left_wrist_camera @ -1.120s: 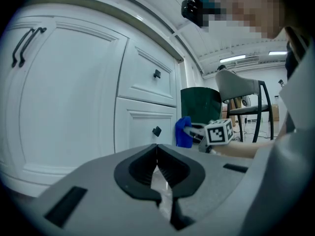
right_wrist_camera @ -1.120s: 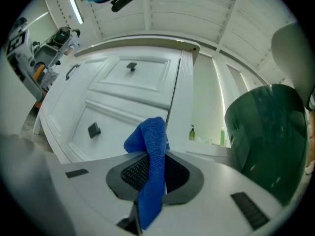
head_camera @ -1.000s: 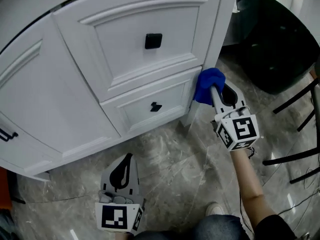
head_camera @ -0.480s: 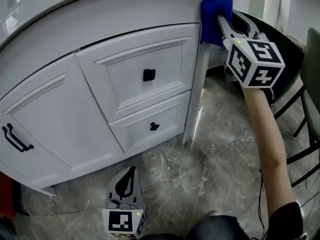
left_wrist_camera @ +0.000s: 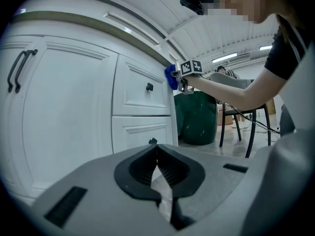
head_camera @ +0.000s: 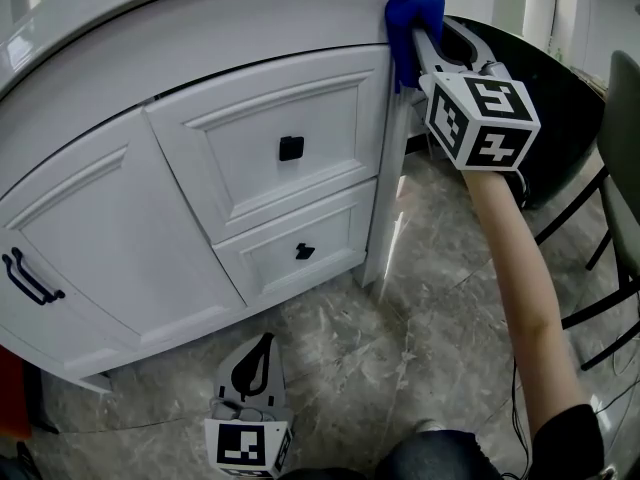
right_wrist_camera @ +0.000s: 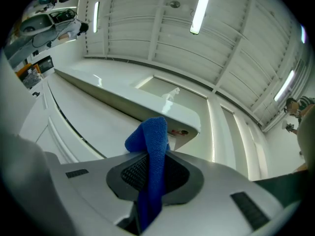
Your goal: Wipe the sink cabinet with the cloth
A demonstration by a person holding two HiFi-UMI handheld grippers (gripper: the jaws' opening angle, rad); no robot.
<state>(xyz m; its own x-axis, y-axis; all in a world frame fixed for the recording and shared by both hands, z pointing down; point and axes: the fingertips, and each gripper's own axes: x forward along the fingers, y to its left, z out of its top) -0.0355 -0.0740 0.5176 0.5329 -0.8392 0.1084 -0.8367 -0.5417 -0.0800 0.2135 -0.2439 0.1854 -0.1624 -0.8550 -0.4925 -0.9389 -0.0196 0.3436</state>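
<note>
the blue terry cloth (head_camera: 408, 16) is pinched in the right gripper (head_camera: 418, 36). its jaws are clamped on the cloth's middle, so a folded wad sticks out past the tips. in the right gripper view the cloth (right_wrist_camera: 150, 136) runs down between the ribbed pads and bulges above them. that wad, not the hard jaws, is what meets the white curved sink cabinet (head_camera: 150, 218). it sits at the cabinet's top right corner and appears to touch the front just under the overhanging white countertop edge (right_wrist_camera: 162, 109), above the narrow white corner post (head_camera: 385, 198). gripping it this way looks meant to offer a soft pad for rubbing the painted face while the plastic jaws keep off it. the cloth is well above the black square knob (head_camera: 291, 148) of the upper drawer.

the right forearm (head_camera: 515, 258) is stretched long. it rises from the lower right of the head view, up and forward to that corner. the gripper's marker cube (head_camera: 480, 118) faces the camera, and the jaws aim up and in at the cabinet.

the left gripper (head_camera: 258, 346) hangs low over the grey marble floor (head_camera: 400, 348), well apart from the cloth, and points at the cabinet's base. its jaws are together at the tips with nothing between them. it looks idle, out of the wiping arm's way.
</note>
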